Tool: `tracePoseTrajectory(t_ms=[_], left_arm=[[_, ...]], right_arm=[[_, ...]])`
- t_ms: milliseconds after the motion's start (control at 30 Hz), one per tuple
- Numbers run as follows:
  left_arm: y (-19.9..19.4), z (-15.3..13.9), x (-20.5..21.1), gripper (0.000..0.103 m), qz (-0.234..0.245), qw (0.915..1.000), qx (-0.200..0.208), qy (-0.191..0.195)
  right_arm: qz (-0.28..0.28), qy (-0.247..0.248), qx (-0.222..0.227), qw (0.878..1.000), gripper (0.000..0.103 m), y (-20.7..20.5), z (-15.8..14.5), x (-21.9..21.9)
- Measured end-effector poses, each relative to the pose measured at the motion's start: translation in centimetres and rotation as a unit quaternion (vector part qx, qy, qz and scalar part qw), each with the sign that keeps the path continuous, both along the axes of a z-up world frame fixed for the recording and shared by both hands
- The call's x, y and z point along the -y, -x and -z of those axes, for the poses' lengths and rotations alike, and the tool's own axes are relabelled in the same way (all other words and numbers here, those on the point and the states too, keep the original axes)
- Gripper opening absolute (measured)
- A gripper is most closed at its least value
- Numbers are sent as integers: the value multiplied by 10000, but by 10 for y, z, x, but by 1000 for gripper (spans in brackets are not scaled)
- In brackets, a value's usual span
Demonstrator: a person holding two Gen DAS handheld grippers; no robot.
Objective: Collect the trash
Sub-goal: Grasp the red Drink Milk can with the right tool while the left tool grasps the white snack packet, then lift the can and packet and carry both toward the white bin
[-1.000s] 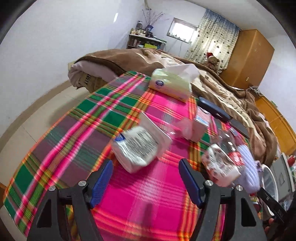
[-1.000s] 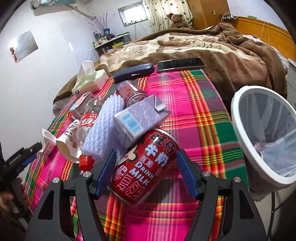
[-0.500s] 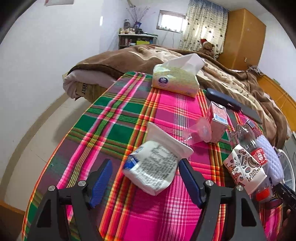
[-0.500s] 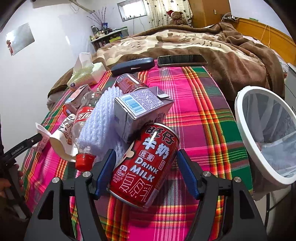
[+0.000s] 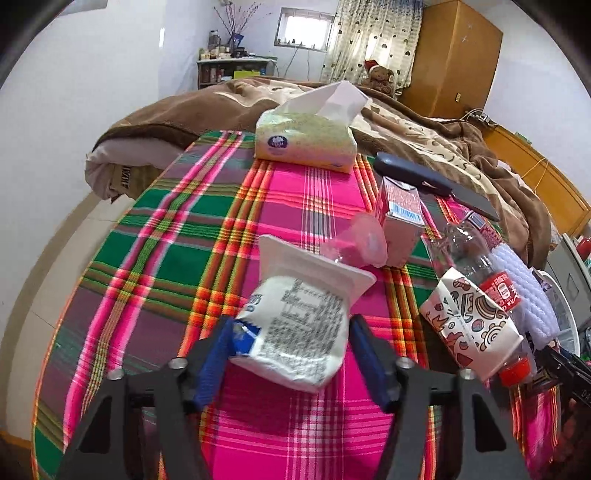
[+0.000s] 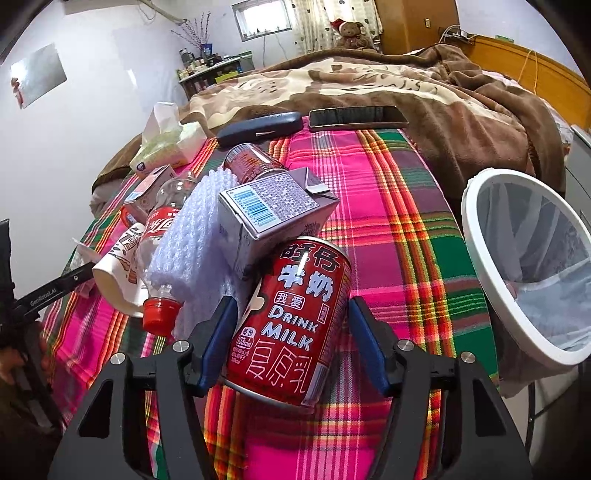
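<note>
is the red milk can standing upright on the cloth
No, the can lies on its side on the cloth, between the open right gripper's fingers.

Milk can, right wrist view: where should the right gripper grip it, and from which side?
Grip the milk can across its round body at mid-height, coming straight in from its base end. It lies tilted with its top against the carton, and the right gripper already straddles its sides, open.

white walls, bright window (image 5: 303,31), wood wardrobe (image 5: 452,59), bed w/ brown blanket (image 6: 369,85).
</note>
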State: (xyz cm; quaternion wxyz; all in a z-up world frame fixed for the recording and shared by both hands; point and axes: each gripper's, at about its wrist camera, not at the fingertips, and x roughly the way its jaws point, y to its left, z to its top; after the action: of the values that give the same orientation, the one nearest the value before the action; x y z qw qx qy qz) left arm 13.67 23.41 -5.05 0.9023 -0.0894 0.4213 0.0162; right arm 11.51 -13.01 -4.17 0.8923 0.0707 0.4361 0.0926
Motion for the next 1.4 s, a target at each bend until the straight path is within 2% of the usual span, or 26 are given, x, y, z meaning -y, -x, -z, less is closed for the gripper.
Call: tracePoseTrajectory(t_ms=[267,600,700,867,1000,1100,1400], left_arm=[[2,-1,10,61,71,9998,9,-158],[19,-3,32,61,302,9994,-38,156],[19,-2,43,61,355,9993,-70,21],[10,8,49,63,272,9991,-305,-109],[8,9,52,63,244,9990,-299,-240],[11,8,49,58,237,9993,-269,-117],[27,-7,53,58,271,9996,-41,-55]], right_arm=[[1,63,64,10000,59,2,-1,3],[-174,293,80,9994,58,4,-2,2],[-175,573,97,9982,59,4,-3,-2],[-155,573,80,9982,59,4,-3,-1],[-181,629,56,9978,59,5,-2,-1],[-208,621,-19,9979,59,6,2,-2],[-176,485,126,9986,57,16,-2,3]])
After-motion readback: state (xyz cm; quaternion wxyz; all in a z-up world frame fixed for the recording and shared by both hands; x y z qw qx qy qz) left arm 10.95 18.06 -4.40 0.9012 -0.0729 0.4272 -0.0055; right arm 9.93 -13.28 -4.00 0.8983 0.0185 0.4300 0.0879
